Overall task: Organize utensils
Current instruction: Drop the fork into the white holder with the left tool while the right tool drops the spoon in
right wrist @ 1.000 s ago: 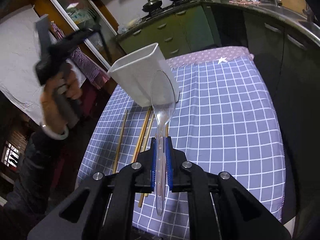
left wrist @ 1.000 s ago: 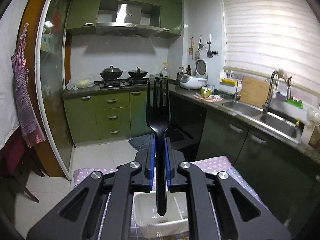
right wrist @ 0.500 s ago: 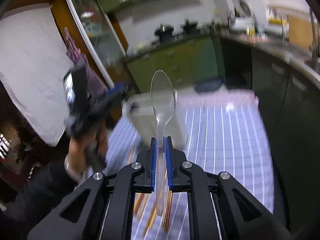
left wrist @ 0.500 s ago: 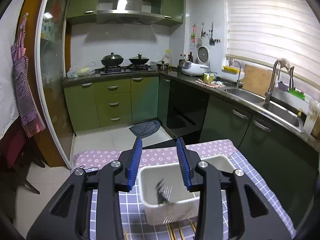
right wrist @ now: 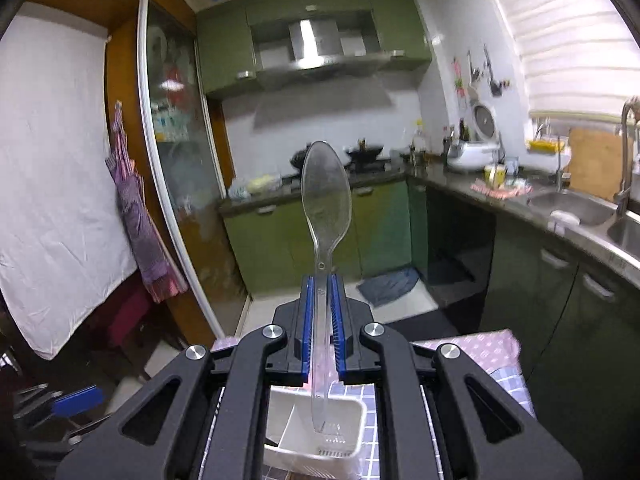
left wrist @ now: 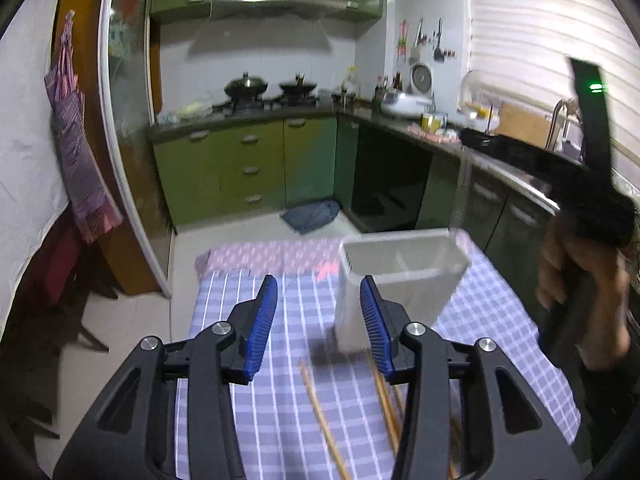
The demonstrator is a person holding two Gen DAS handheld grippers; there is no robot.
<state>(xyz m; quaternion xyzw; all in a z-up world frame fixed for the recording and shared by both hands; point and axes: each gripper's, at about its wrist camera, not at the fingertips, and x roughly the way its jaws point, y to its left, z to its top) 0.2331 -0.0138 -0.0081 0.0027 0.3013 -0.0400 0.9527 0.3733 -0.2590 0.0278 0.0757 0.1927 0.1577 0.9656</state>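
At frame centre, my right gripper (right wrist: 323, 312) is clamping a clear plastic spoon (right wrist: 326, 200) upright; my left gripper (left wrist: 319, 320) is opening, holding nothing.

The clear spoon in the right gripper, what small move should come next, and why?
Probably lower it: the spoon is clamped upright in the right gripper, handle tip hanging over the open white bin, so easing down should seat it before release.

The left gripper (left wrist: 318, 320) had let go of the black fork, and its jaws were opening with nothing between them (a second before they were clamped on the handle). The white utensil holder (left wrist: 404, 276) now stood ahead and right of it. The right gripper (right wrist: 322, 320) had risen, bringing its clear spoon (right wrist: 326, 196) above the holder.
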